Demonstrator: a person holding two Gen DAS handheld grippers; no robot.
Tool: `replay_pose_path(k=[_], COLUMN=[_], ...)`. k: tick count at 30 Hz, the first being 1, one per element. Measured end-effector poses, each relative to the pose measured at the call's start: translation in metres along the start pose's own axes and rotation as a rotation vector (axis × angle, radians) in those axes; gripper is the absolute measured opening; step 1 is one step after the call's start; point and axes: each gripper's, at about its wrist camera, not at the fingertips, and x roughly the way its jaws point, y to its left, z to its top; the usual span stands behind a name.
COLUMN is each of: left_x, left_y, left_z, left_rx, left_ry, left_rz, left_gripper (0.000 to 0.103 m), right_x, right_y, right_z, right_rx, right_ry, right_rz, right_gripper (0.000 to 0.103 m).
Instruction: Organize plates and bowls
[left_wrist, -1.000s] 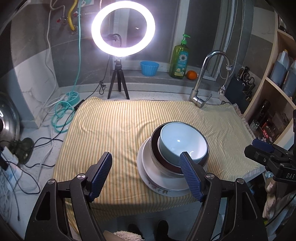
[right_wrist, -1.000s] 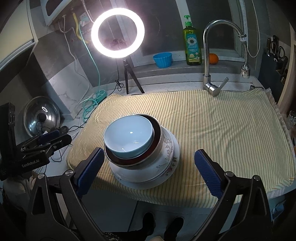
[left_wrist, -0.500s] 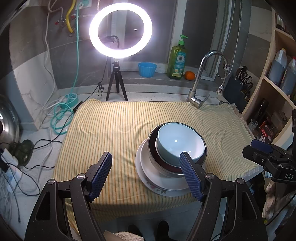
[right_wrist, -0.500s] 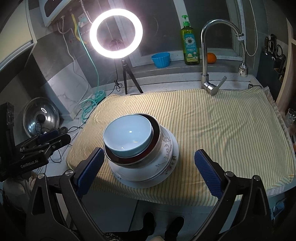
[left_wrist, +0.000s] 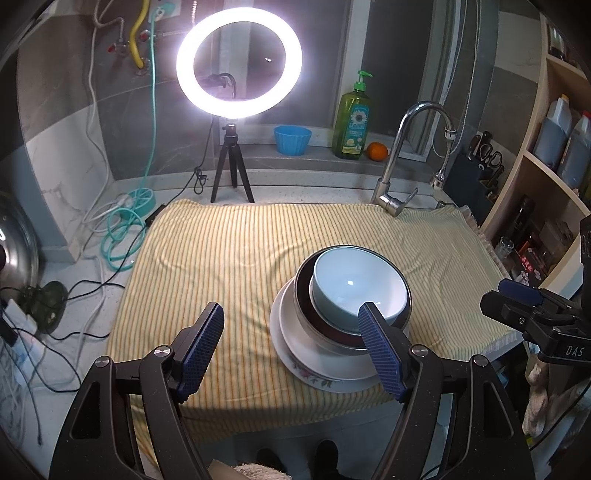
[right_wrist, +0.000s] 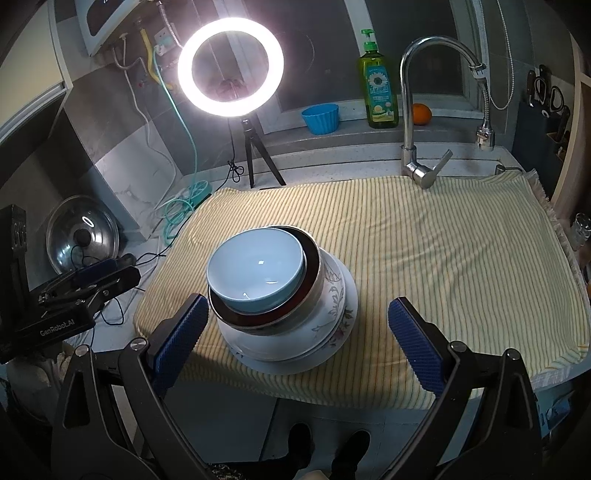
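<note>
Nothing moving since earlier frame. Bowl (left_wrist: 356, 284) sitting in dark bowl (right_wrist: 312, 271) on plates (right_wrist: 340, 321), on striped cloth (left_wrist: 229, 258) near worktop front edge. Left tongs (left_wrist: 291, 349) and right tongs (right_wrist: 295, 341) gaping wide, holding nothing.

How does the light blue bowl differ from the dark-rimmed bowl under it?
The light blue bowl is smaller and pale inside; the dark-rimmed bowl is wider, with a dark reddish interior. The blue one sits on top, nested off-centre; the dark one rests on the floral plates. Both are upright and empty of food.
</note>
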Motion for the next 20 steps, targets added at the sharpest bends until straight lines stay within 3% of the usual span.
replay_pose_path(k=[20], left_x=[0.015], left_y=[0.007], left_z=[0.010], left_rx=[0.009], left_ry=[0.001], left_rz=[-0.005], left_gripper=[0.075], right_x=[0.012], right_y=[-0.004], right_z=[0.008], right_rx=[0.009], right_ry=[0.016], right_rz=[-0.011], right_gripper=[0.100])
